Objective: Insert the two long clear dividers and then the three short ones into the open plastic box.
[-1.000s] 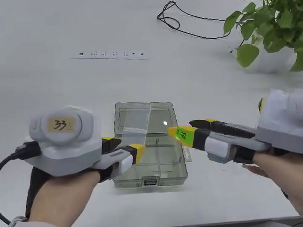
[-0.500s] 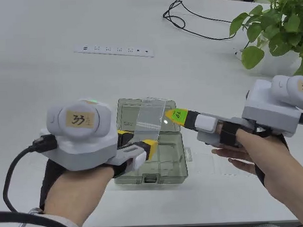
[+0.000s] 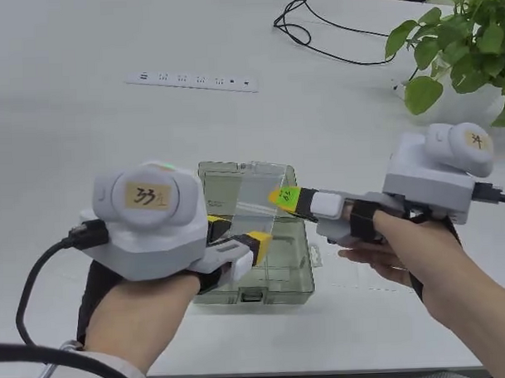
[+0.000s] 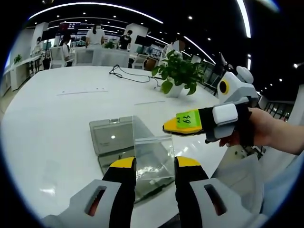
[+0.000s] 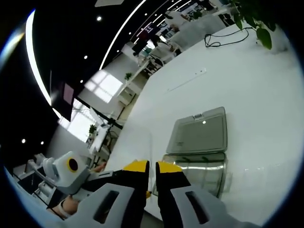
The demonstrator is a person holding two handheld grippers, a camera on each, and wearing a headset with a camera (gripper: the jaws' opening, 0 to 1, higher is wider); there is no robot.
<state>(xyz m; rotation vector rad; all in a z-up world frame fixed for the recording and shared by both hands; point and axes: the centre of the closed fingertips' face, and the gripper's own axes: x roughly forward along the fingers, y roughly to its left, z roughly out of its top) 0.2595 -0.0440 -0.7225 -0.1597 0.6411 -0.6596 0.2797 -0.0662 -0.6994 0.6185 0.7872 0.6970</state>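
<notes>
White table [image 3: 85, 145] in the head view: the open plastic box [image 3: 281, 292] sits near the centre, and a clear divider [image 3: 254, 197] is held above it between the left gripper [image 3: 236, 233] and right gripper [image 3: 282, 196].

In the left gripper view, the jaws stand part-way apart. The divider spans the gap and seems clamped by its edges.

In the right gripper view, the jaws are nearly closed, pinching the sheet edge-on. Faint spare pieces [image 5: 259, 176] seem to lie right of the box.

This divider is not yet seated, and I cannot tell whether any are already inside. Most of the inserting looks still to do.

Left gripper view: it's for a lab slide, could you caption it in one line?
Right tongs hold a clear divider over the open plastic box, between the parted jaws of the left tongs.
</notes>
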